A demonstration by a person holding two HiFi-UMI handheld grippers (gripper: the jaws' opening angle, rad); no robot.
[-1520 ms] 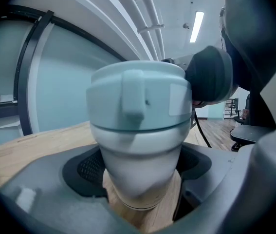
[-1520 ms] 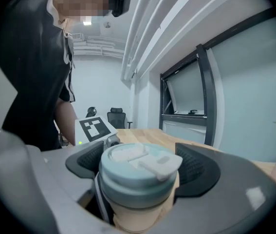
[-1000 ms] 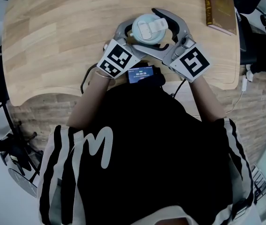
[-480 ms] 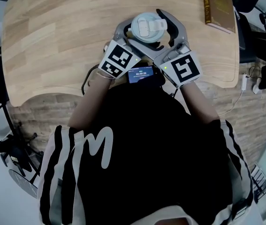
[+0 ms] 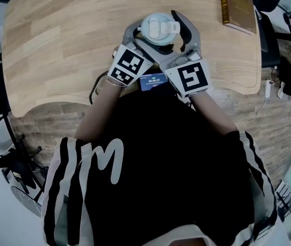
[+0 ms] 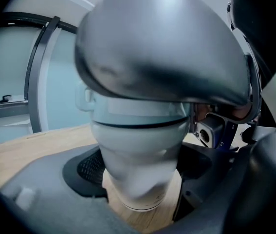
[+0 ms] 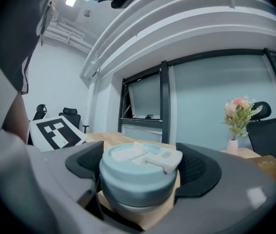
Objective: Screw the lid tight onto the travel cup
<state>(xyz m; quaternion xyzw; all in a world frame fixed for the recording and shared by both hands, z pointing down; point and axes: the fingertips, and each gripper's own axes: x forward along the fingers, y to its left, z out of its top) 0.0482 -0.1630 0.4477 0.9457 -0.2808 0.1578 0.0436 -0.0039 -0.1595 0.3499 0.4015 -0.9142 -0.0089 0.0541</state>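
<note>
Head view: my left gripper (image 5: pixel 141 39) reaches in over the near edge of the wooden table (image 5: pixel 58 45), and its jaws clamp the pale body of the travel cup (image 6: pixel 138 169), which stands upright near the middle of the table. The blue-grey lid (image 5: pixel 158 28) sits on top of the cup. My right gripper (image 5: pixel 165 35) crosses above the left, its jaws spread wide and pressed on the lid's sides. A brown book (image 5: pixel 237 6) lies at the far right corner.
</note>
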